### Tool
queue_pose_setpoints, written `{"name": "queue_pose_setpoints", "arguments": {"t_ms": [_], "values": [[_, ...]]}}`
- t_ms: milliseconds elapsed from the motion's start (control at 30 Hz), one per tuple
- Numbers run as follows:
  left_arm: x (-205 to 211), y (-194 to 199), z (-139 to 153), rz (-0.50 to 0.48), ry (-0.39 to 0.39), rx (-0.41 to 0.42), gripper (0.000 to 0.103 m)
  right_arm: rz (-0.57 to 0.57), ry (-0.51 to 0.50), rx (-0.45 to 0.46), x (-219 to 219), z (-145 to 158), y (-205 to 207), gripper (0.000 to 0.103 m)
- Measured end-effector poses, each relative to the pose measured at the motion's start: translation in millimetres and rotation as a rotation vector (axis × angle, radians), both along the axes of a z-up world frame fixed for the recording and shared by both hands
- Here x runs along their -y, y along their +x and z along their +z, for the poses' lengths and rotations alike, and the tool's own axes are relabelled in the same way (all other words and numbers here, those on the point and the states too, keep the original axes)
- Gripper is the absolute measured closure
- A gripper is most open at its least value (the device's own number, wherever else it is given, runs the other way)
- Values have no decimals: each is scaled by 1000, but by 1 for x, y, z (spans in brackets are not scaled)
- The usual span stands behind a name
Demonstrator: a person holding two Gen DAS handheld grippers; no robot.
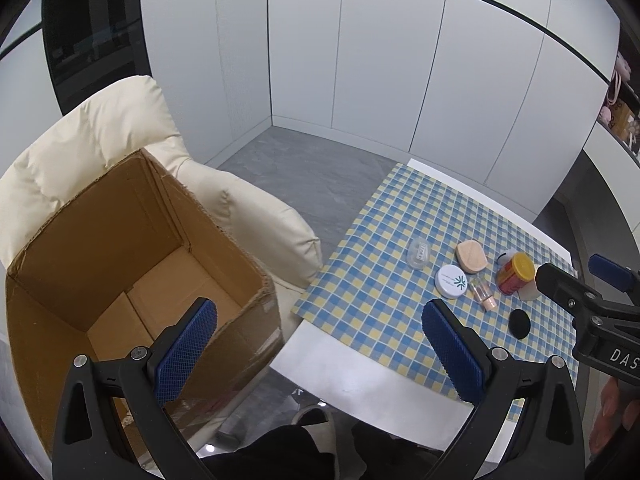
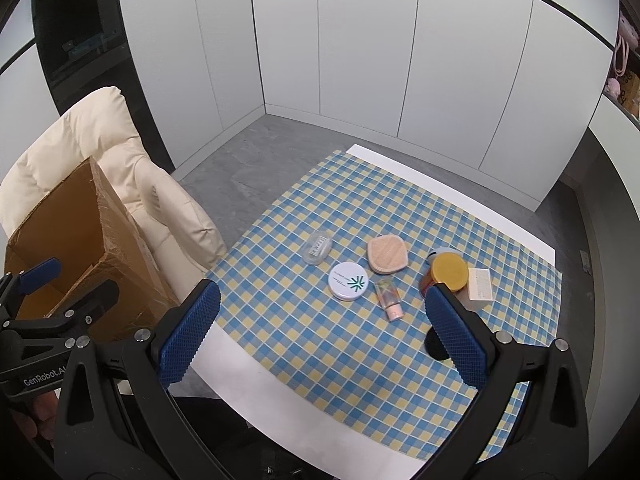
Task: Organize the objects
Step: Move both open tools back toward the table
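Both of our tools are empty: the left hand-held gripper (image 1: pixel 320 344) has its blue pads spread wide, hanging between the open cardboard box (image 1: pixel 132 264) and the near edge of the surface (image 1: pixel 360 376), and the right hand-held gripper (image 2: pixel 322 330) is likewise spread apart, held above the checked cloth (image 2: pixel 304 344) with nothing between its fingers. We see the box standing on the cream armchair (image 1: pixel 100 128) just left of the surface, top open and nothing visible inside. The things to sort lie grouped on the cloth: a clear plastic case (image 2: pixel 317 247) farthest left, a round white compact (image 2: pixel 348 281) near it, a peach powder puff (image 2: pixel 388 254) behind, a small clear bottle (image 2: pixel 388 298) lying flat just right of the compact, a red jar with a yellow lid (image 2: pixel 448 274), a pale rectangular box (image 2: pixel 480 284) touching or just beside the jar, and a black round item (image 1: pixel 519 323) nearest us, partly hidden behind the right finger.
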State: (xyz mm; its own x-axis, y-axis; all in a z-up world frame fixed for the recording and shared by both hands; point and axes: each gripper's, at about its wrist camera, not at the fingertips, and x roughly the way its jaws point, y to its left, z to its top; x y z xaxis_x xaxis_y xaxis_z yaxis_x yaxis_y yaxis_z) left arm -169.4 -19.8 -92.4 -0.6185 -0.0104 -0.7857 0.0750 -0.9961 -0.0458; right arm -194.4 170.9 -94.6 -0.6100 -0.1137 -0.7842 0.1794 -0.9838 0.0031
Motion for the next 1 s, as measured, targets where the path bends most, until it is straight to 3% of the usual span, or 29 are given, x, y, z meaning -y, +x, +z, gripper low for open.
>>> {"name": "queue_pose_setpoints", "arguments": {"t_ms": [1000], "values": [[-76,-9,8,-107,0,-18,1,-129,22,7,-83,-1,17,0]]}}
